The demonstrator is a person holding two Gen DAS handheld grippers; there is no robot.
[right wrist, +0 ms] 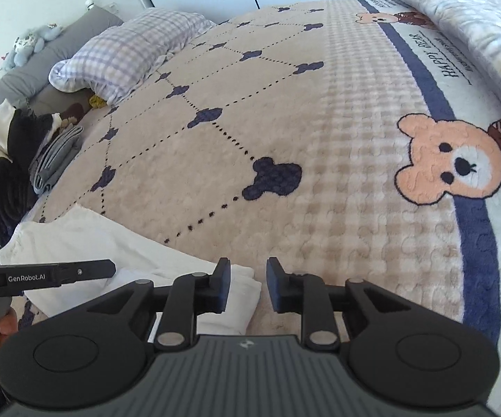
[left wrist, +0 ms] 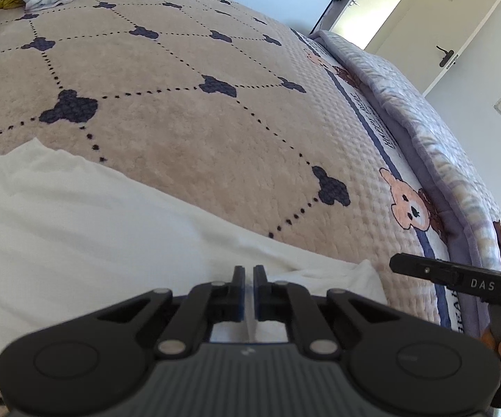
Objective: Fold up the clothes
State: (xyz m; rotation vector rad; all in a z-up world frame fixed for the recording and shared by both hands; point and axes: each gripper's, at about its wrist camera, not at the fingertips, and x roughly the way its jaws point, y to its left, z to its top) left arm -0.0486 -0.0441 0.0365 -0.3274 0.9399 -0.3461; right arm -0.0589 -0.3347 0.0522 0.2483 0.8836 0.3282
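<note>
A white garment (left wrist: 87, 215) lies flat on the beige bear-print bedspread (left wrist: 181, 111), near the bed's front edge. My left gripper (left wrist: 249, 272) is over the garment, jaws nearly closed with a thin fold of white cloth between the pads. In the right wrist view the garment (right wrist: 111, 246) lies at the lower left with a folded corner. My right gripper (right wrist: 248, 271) is open and empty, its left finger (right wrist: 222, 278) over that corner, its right finger over the bedspread (right wrist: 337, 173). The left gripper's side shows in the right wrist view (right wrist: 87, 271).
A checked pillow (right wrist: 128, 52) lies at the bed's head. A pile of dark and grey clothes (right wrist: 42, 153) sits at the bed's left side. A rolled lilac quilt (left wrist: 424, 132) runs along the right edge. White doors (left wrist: 458, 34) stand beyond the bed.
</note>
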